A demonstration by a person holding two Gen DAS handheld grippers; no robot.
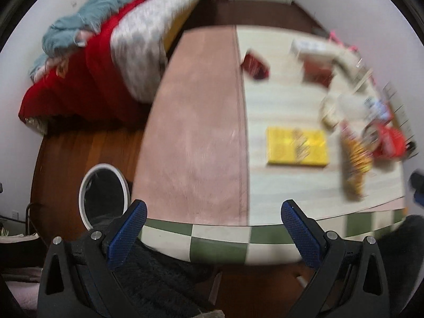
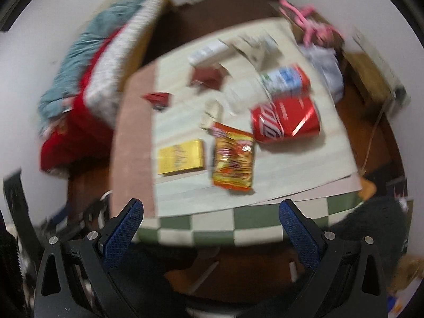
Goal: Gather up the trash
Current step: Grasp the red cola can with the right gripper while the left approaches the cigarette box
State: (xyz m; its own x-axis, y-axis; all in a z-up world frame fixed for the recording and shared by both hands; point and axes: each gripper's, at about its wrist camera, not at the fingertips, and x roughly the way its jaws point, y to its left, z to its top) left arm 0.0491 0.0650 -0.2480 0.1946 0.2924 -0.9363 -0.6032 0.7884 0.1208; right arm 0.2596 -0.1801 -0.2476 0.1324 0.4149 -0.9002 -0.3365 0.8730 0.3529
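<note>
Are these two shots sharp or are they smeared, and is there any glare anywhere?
Left wrist: the table and yellow box are motion-smeared; the fingers stay sharp. Right wrist: same smear, with glare streaks on the red can.

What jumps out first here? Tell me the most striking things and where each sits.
The crushed red cola can lies on its side on the pale table mat, with an orange-yellow snack packet just left of it and a flat yellow box further left. Off the table's left edge, red and blue bedding is piled up.
</note>
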